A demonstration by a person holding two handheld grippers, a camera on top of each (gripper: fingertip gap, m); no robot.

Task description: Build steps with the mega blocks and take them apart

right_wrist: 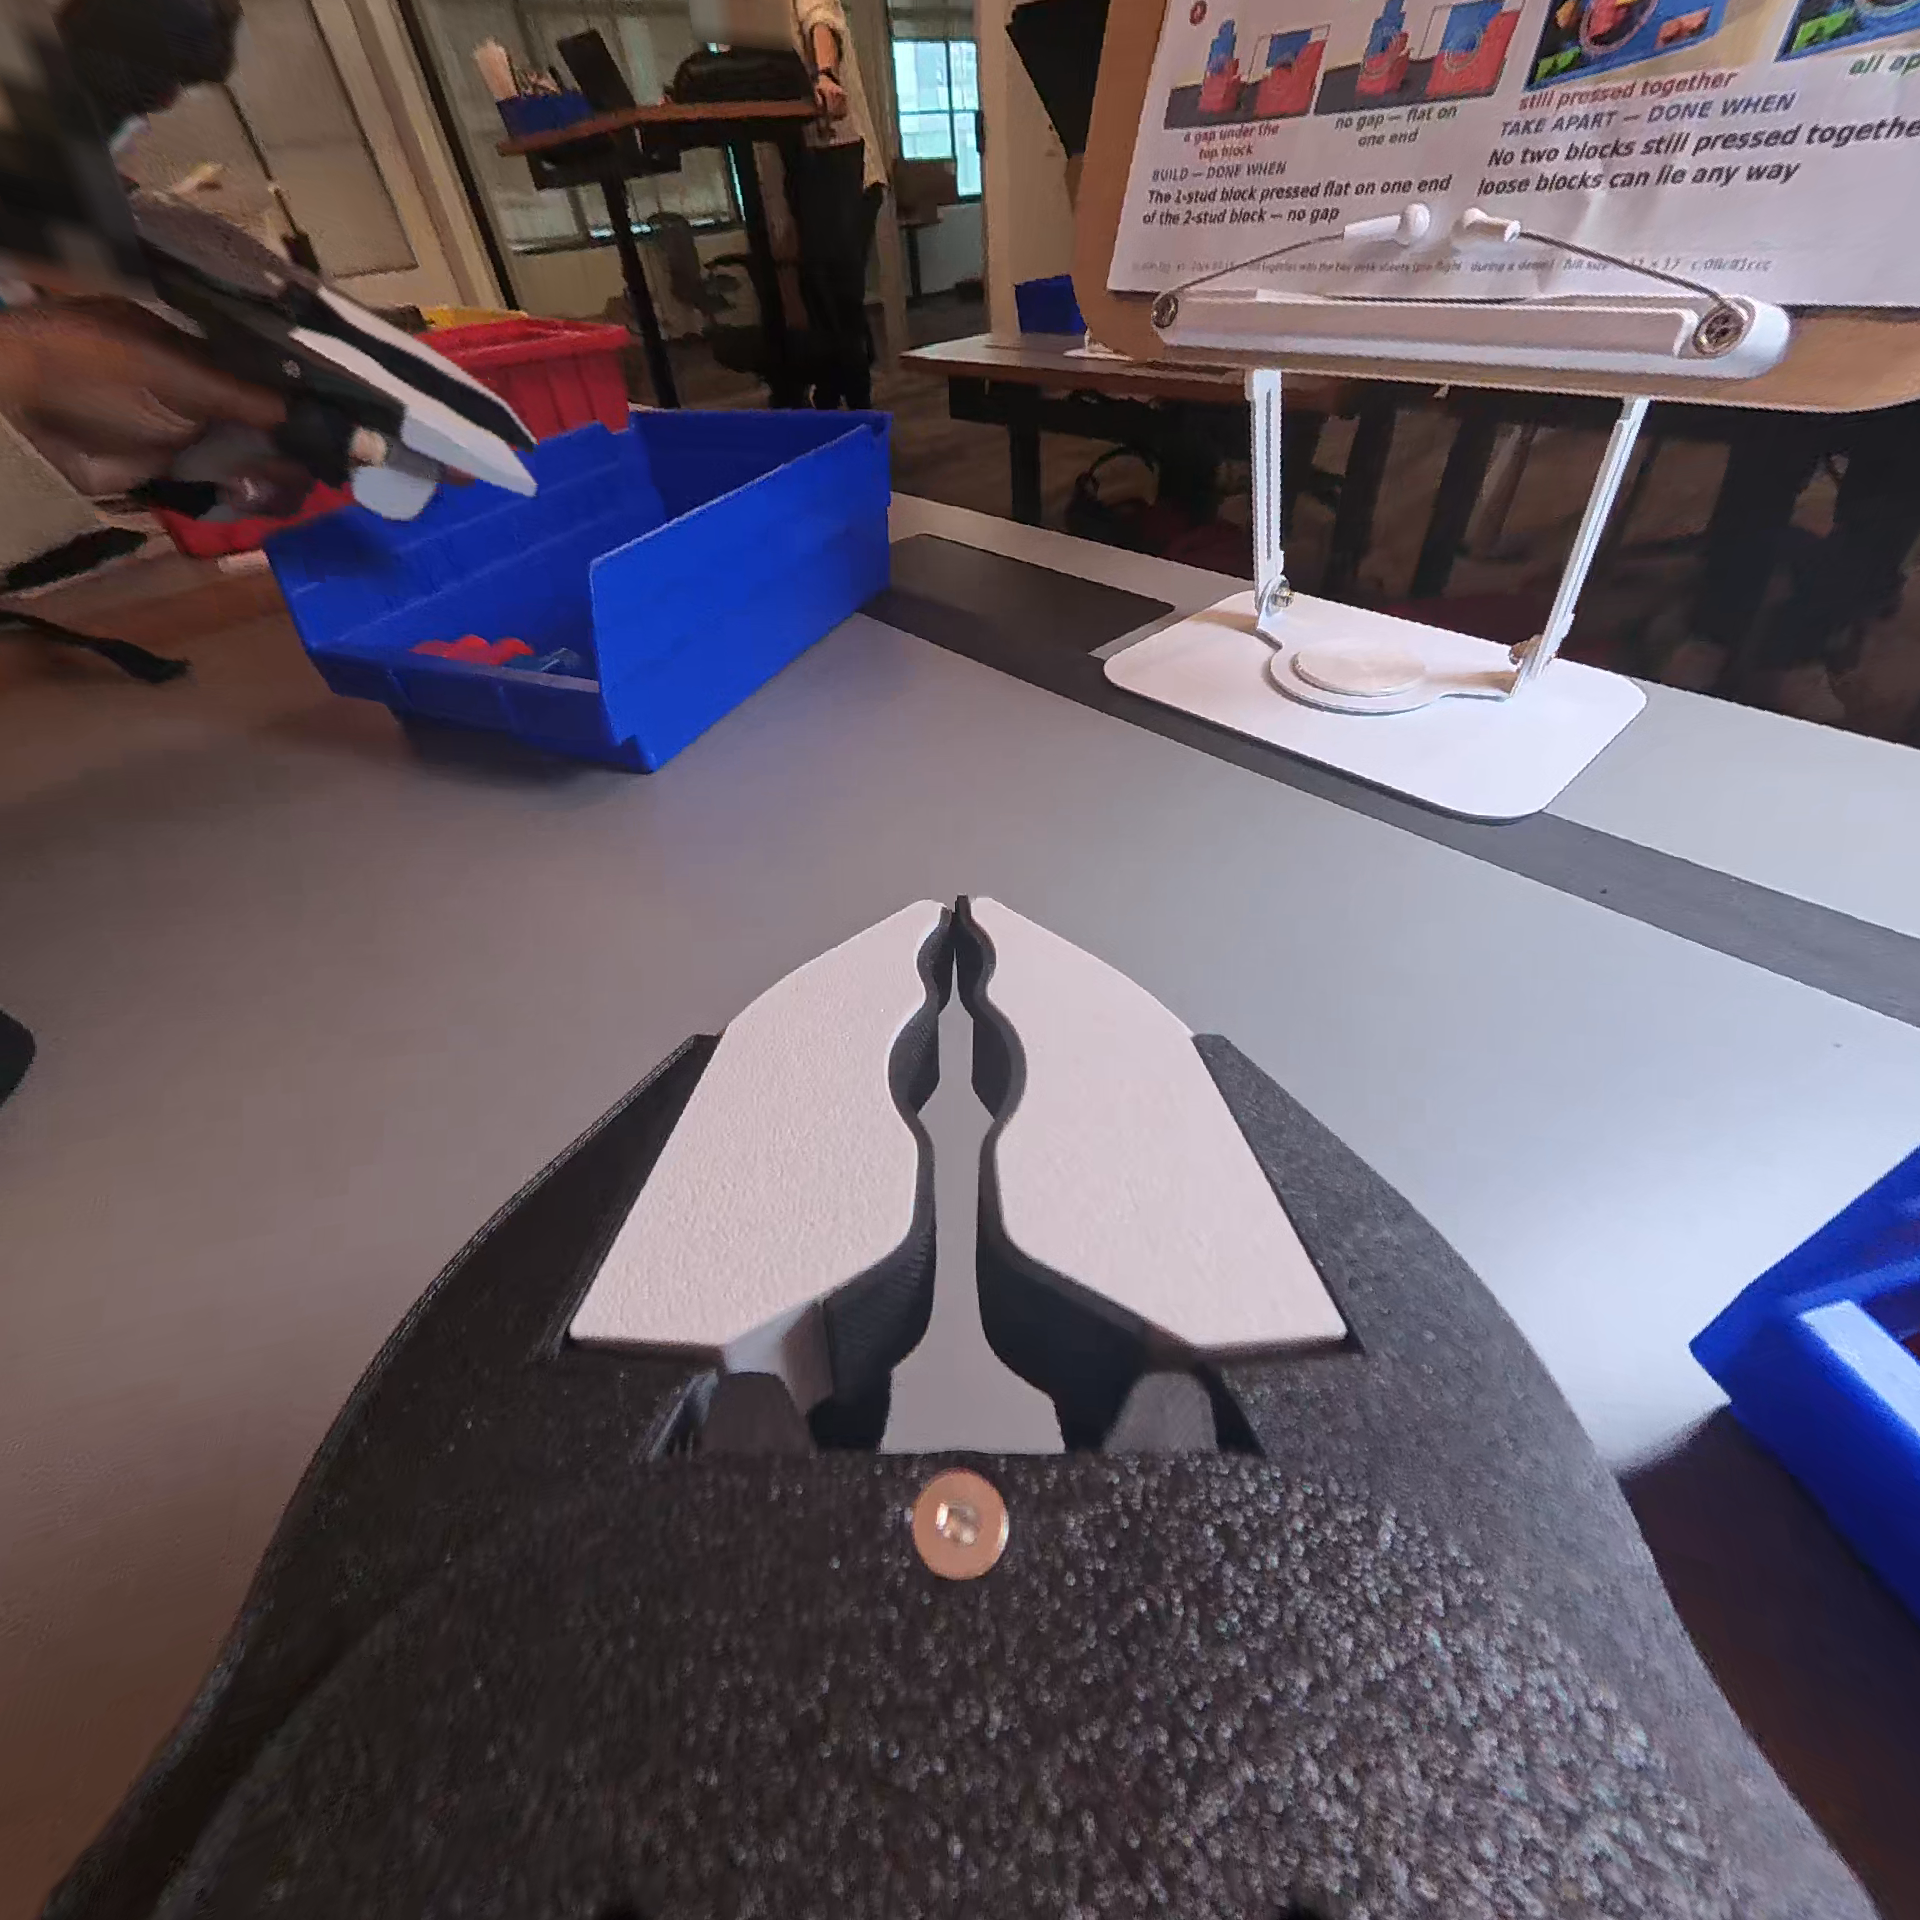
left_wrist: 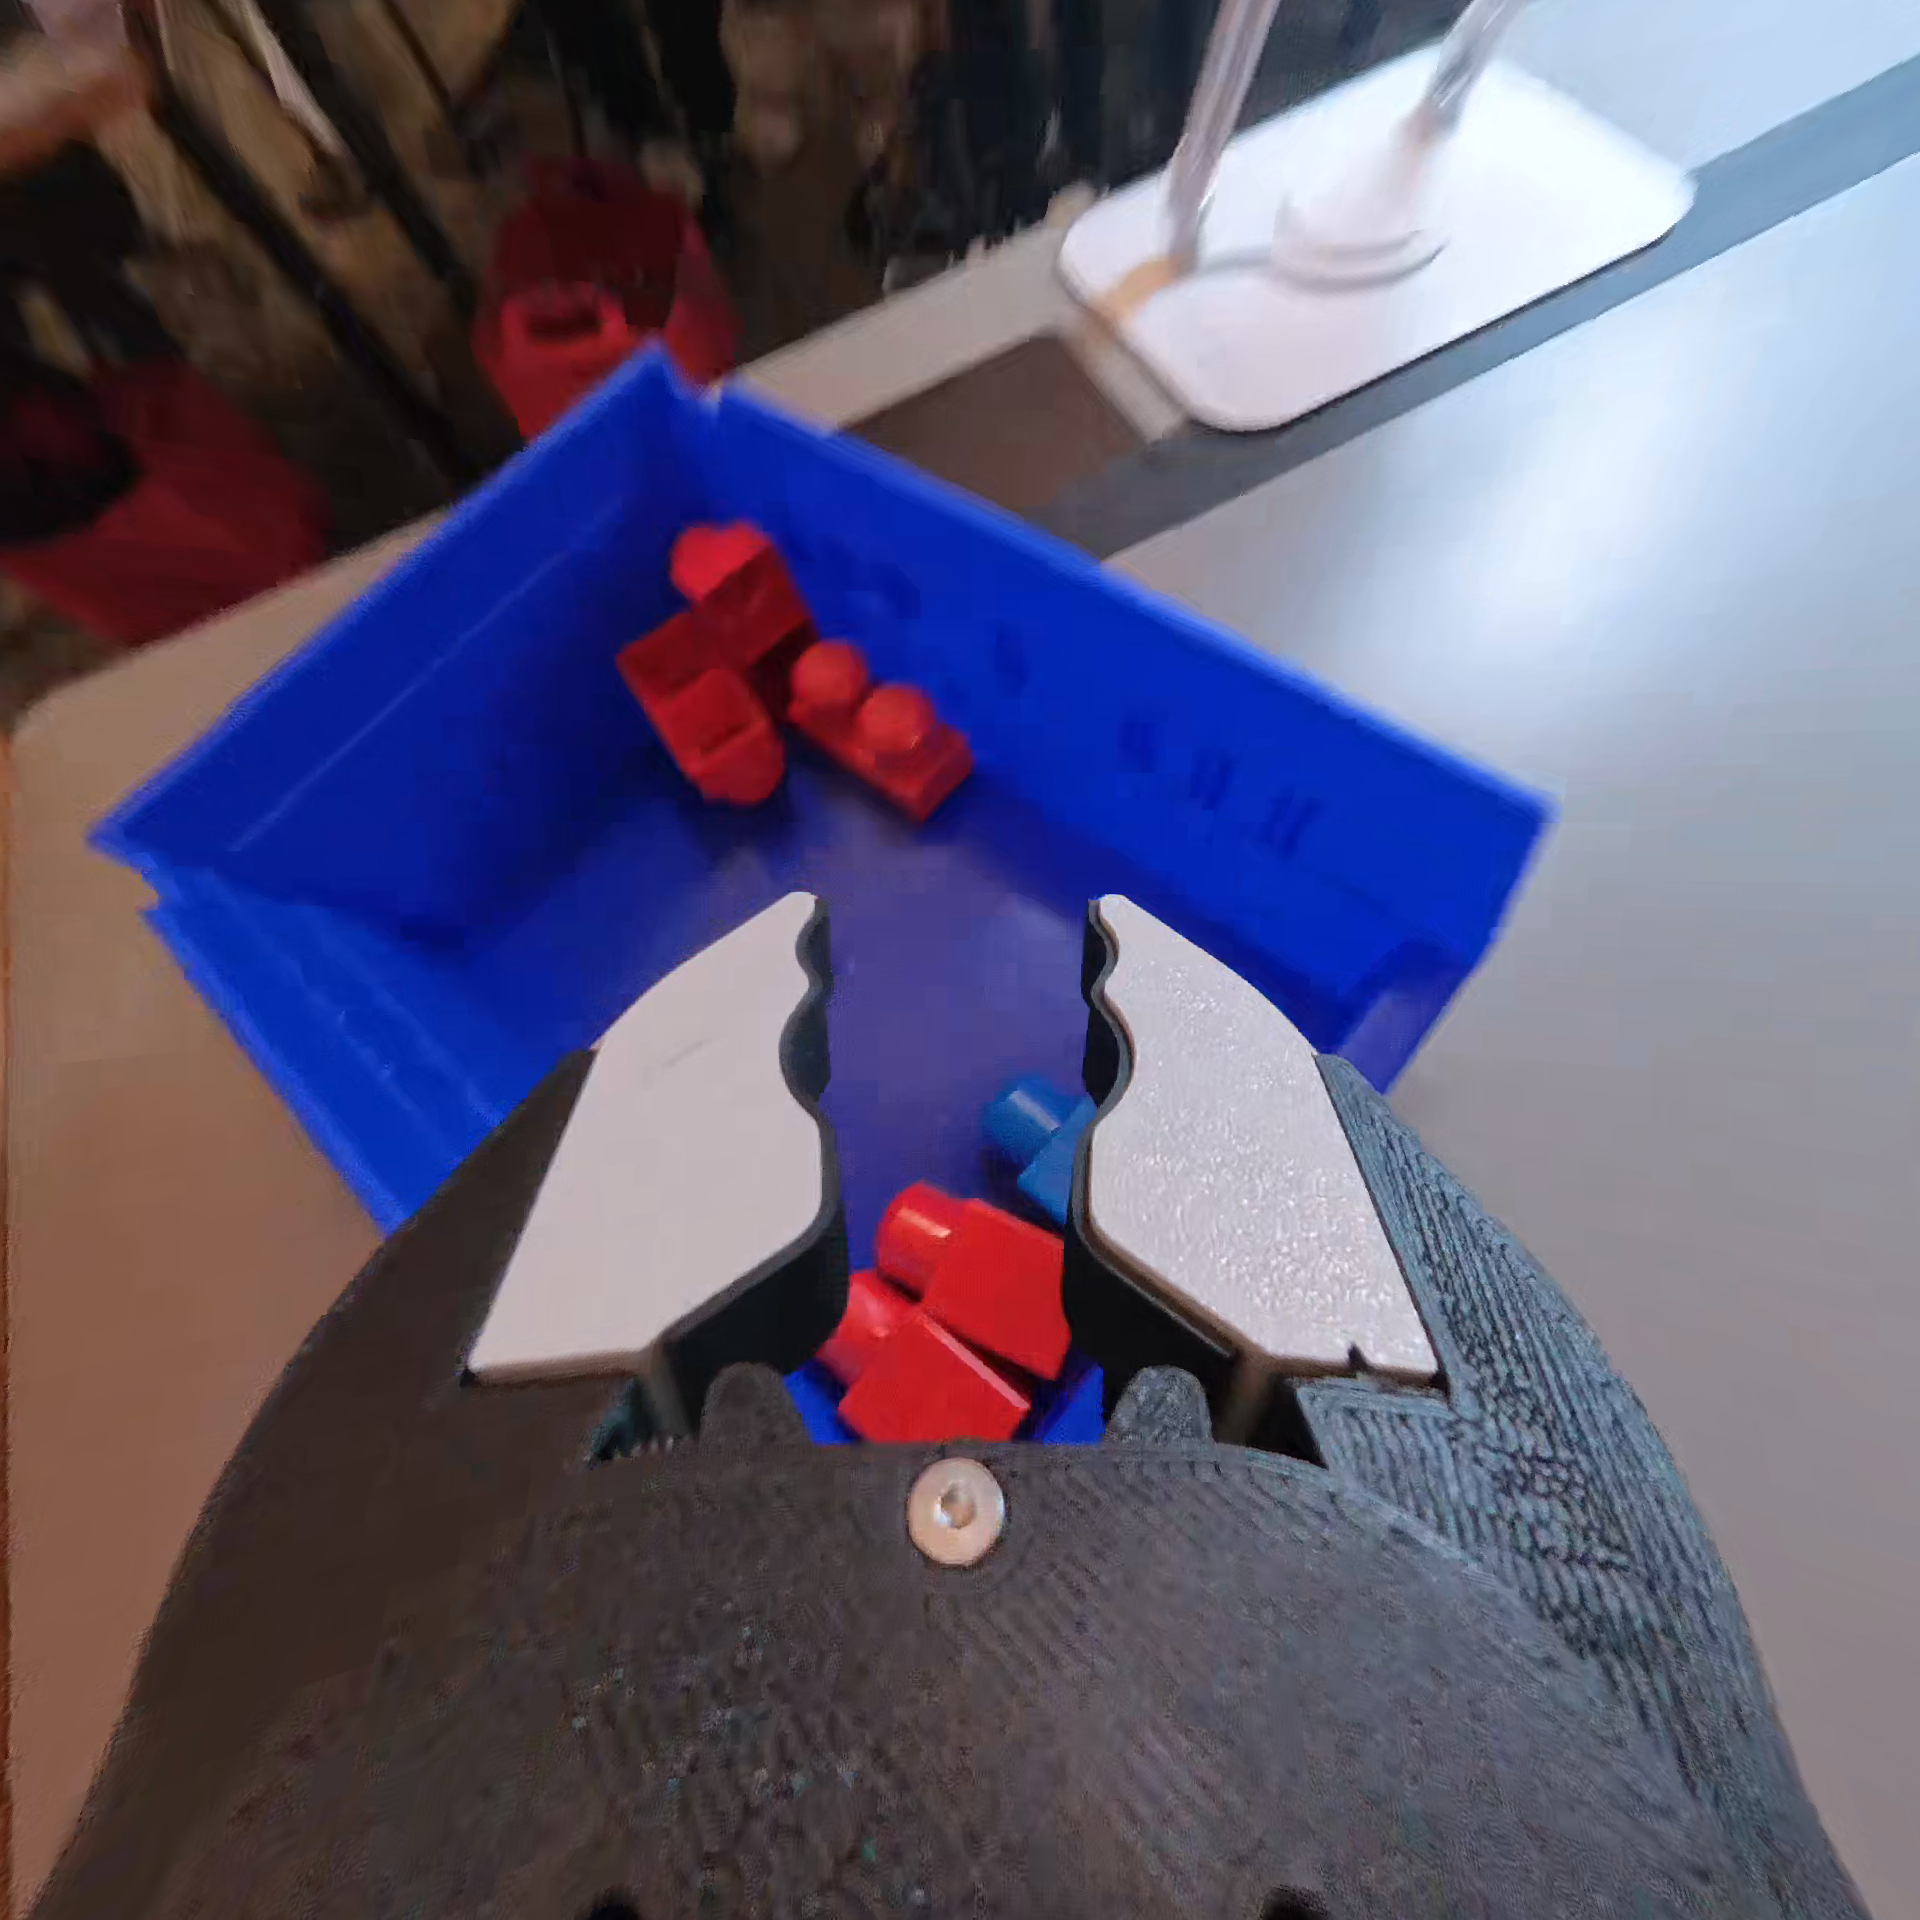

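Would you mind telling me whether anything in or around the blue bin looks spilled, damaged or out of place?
Nothing stands out. The red blocks and one blue block lie loose inside the blue bin, none spilled onto the grey table. The left hand-held gripper hovers open above the bin.

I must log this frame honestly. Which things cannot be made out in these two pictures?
- Left wrist view: the left gripper covers part of the blue block and red blocks in the blue bin.
- Left wrist view: red items beyond the table are blurred.
- Right wrist view: a second blue bin is cut off by the right edge; the first bin's front wall hides most blocks.
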